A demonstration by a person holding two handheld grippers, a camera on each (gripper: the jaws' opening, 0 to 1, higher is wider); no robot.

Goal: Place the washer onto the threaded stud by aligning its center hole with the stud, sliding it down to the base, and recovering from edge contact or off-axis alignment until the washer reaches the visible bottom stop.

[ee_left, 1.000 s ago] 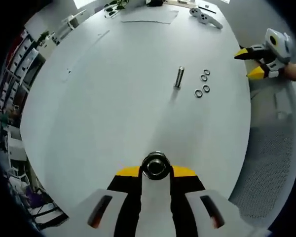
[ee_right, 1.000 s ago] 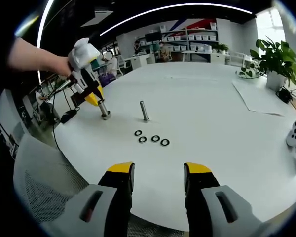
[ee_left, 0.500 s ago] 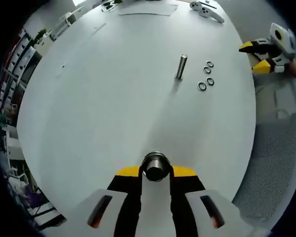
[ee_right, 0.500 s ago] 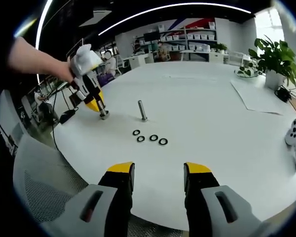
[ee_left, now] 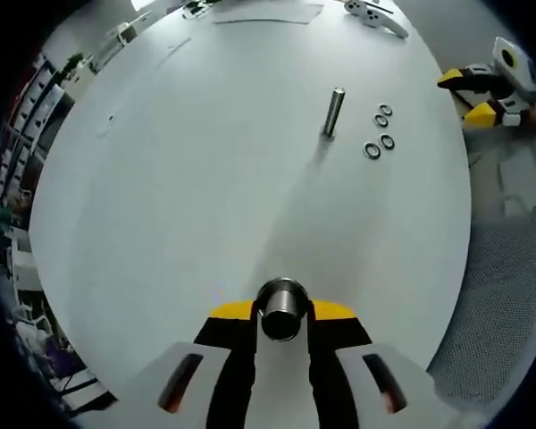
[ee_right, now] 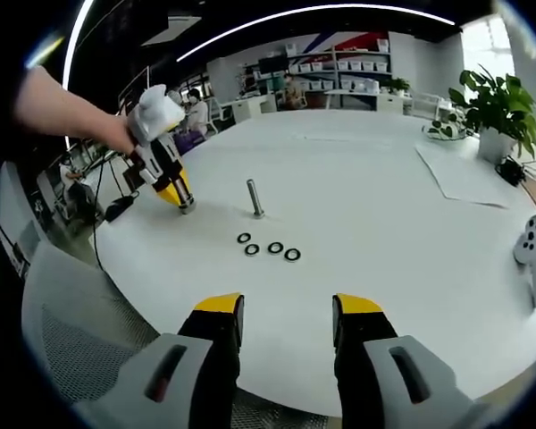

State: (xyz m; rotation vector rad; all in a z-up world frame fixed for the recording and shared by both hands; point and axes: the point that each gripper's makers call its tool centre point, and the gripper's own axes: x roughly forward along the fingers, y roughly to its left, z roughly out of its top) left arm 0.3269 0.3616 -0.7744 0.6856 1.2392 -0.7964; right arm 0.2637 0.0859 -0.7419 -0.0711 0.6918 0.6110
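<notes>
Four washers (ee_right: 267, 249) lie flat on the worktop (ee_right: 411, 214) just right-gripper-side of the upright stud (ee_right: 252, 197), dead ahead of right gripper (ee_right: 286, 315) with jaws spread and empty; left gripper (ee_left: 281, 311) pinches a second stud (ee_left: 280, 309), well apart.

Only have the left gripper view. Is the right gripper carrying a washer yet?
Observer: No. In the right gripper view the right gripper has its jaws open with nothing between them; the four small dark metal ring washers lie flat on the round white table.
Operator: The metal piece in my jaws, is it lifted or on the table?
Observer: From that side, the left gripper is shut on the held grey metal stud, whose lower end appears to rest on the table, beside the free-standing grey metal stud.
</notes>
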